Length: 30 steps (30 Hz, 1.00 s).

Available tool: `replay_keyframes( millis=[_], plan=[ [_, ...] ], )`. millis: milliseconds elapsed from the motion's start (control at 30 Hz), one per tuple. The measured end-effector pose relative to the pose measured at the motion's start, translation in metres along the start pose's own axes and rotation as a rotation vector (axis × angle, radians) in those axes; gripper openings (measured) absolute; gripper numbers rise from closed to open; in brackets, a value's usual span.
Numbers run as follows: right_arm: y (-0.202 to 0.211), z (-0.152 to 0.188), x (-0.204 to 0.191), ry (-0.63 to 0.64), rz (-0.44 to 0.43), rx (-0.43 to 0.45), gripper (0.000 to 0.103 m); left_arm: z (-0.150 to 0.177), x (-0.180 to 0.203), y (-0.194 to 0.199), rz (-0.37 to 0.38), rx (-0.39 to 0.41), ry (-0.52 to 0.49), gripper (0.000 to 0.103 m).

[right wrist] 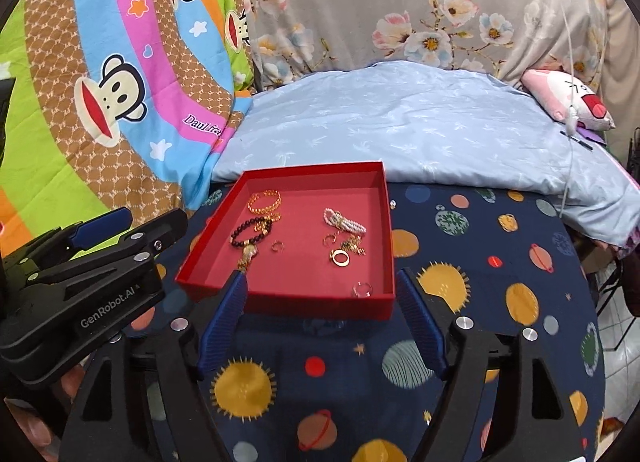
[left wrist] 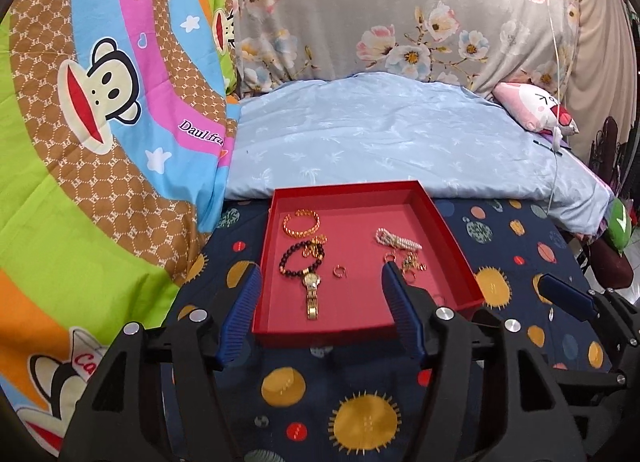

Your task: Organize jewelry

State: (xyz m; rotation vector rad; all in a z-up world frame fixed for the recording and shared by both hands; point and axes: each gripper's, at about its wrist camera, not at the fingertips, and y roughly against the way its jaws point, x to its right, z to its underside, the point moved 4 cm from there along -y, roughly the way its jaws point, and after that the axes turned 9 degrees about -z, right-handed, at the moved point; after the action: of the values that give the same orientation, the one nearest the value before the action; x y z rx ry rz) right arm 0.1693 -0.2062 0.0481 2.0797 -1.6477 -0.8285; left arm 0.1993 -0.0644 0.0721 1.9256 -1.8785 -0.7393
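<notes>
A red tray (left wrist: 460,254) (right wrist: 224,205) sits on a dark planet-print cloth. It holds a gold chain bracelet (left wrist: 302,223) (right wrist: 264,201), a dark bead bracelet (left wrist: 300,260) (right wrist: 250,232), a gold watch (left wrist: 312,294) (right wrist: 247,256), a small ring (left wrist: 340,271) (right wrist: 277,246), a pearl bracelet (left wrist: 398,240) (right wrist: 344,221), gold rings and charms (left wrist: 410,262) (right wrist: 342,252) and a clear ring (right wrist: 362,289). My left gripper (left wrist: 320,274) is open, just above the tray's near edge. My right gripper (right wrist: 320,282) is open at the tray's near right corner. Both are empty.
The planet-print cloth (left wrist: 320,402) (right wrist: 500,282) covers the table. A light blue quilt (left wrist: 380,141) lies behind the tray. A monkey-print blanket (left wrist: 100,121) is on the left, a pink plush toy (left wrist: 536,109) at the right. A tiny object (right wrist: 392,203) lies beside the tray.
</notes>
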Motion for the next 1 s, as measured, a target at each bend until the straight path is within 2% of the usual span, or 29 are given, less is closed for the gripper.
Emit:
replay_keyframes(
  millis=[133,200,500,700,733,800,1000],
  plan=[
    [0.015,0.027,-0.008,0.027,0.045,-0.002,0.076,0.022,0.008,0.015,-0.019,0.000,-0.032,0.065],
    [0.020,0.038,-0.009,0.026,0.062,0.000,0.080,0.034,0.010,0.022,-0.038,0.001,-0.043,0.065],
    [0.033,0.086,0.005,-0.050,0.092,-0.027,0.083,0.070,0.002,0.031,-0.047,-0.052,-0.010,0.065],
    [0.033,0.106,0.007,-0.066,0.119,-0.030,0.086,0.097,0.000,0.025,-0.070,-0.090,-0.001,0.066],
    [0.032,0.108,0.007,-0.067,0.125,-0.028,0.086,0.101,0.000,0.024,-0.075,-0.092,0.004,0.068],
    [0.029,0.113,0.007,-0.064,0.145,-0.022,0.086,0.106,-0.001,0.022,-0.088,-0.090,0.011,0.075],
    [0.016,0.126,0.014,-0.085,0.162,-0.026,0.086,0.121,0.001,0.012,-0.123,-0.080,0.003,0.075]
  ],
)
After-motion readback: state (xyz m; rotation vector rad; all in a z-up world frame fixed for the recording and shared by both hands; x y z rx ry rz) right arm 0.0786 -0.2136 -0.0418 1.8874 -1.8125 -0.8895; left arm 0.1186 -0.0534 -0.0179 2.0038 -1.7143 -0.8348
